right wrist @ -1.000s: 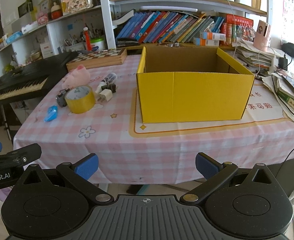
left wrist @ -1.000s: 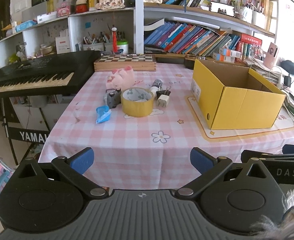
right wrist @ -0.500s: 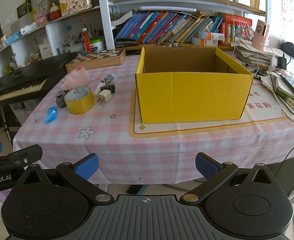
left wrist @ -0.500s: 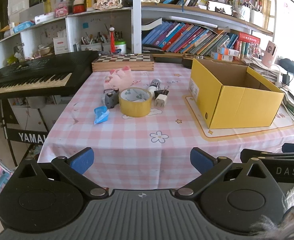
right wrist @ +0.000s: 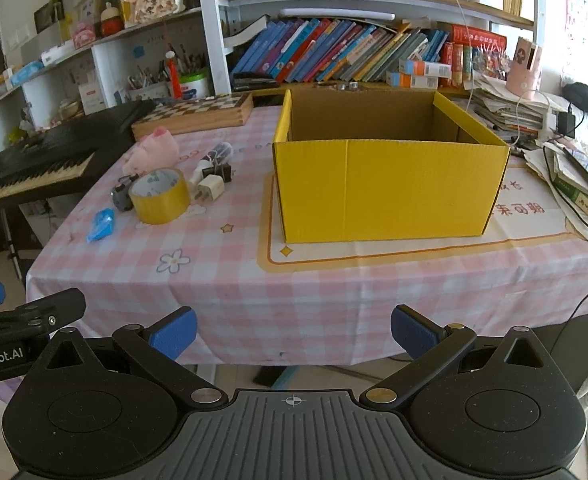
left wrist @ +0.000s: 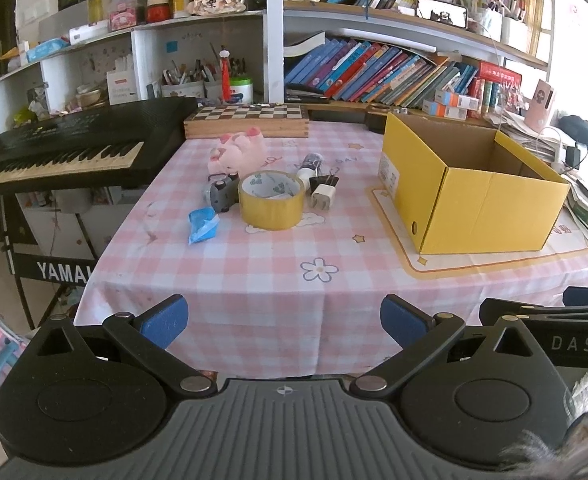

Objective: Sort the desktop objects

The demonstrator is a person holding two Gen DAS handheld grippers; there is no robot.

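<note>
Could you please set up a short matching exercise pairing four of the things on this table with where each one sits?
Things:
1. tape roll
2. blue packet
3. yellow box
4. chessboard case

Places:
A. far edge of the table, beside the keyboard
B. on the printed mat, right side of the table
C. nearest the table's left edge, left of the tape
D. middle of the small cluster, with the white charger plug to its right

Pairs: 1-D, 2-C, 3-B, 4-A

Clutter left of my yellow box [left wrist: 489,208]

Open, upright box; tape roll [left wrist: 272,199], white charger [left wrist: 322,196], blue packet [left wrist: 202,226], pink plush [left wrist: 238,152] cluster well apart from it.
</note>
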